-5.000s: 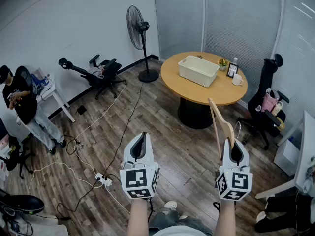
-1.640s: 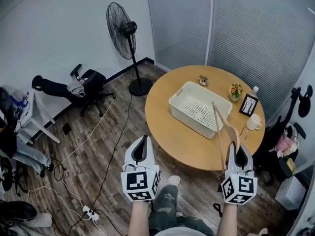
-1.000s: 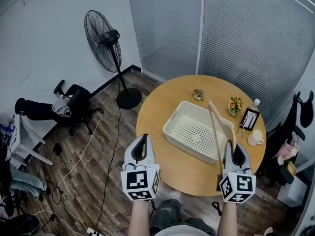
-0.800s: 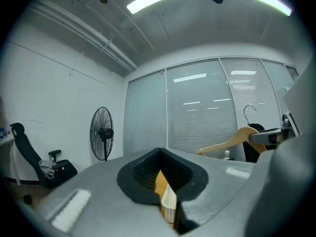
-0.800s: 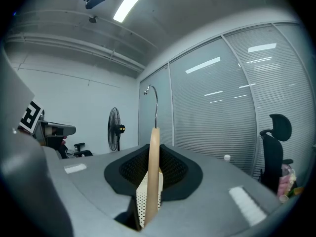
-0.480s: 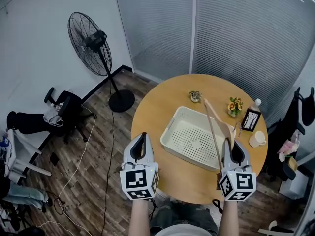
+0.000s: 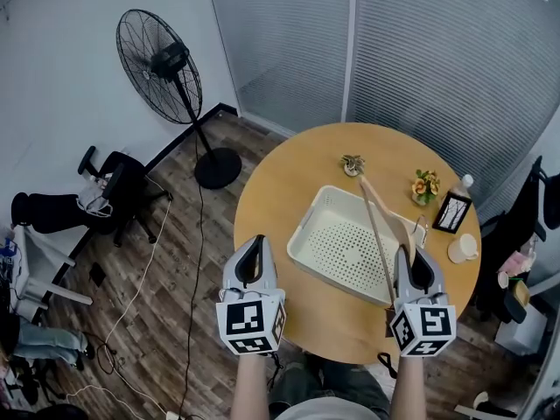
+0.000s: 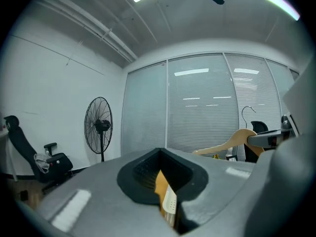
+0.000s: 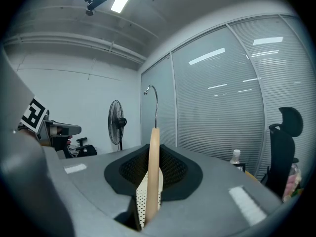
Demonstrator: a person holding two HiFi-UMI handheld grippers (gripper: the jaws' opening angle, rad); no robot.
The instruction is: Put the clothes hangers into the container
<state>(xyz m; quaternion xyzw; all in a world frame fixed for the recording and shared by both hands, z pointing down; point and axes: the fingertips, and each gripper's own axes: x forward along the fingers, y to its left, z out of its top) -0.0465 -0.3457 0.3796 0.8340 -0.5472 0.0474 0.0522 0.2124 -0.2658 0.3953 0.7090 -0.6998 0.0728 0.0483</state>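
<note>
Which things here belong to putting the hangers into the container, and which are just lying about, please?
Job: wooden hanger, held in the right gripper; white perforated container on the round table.
Lying about: floor fan, potted plant, flowers, picture frame, mug, bottle, office chair.

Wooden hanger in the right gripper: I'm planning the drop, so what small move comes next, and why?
Probably ease the right gripper forward and down: it is shut on the wooden hanger, which hangs over the white basket, not inside it.
</note>
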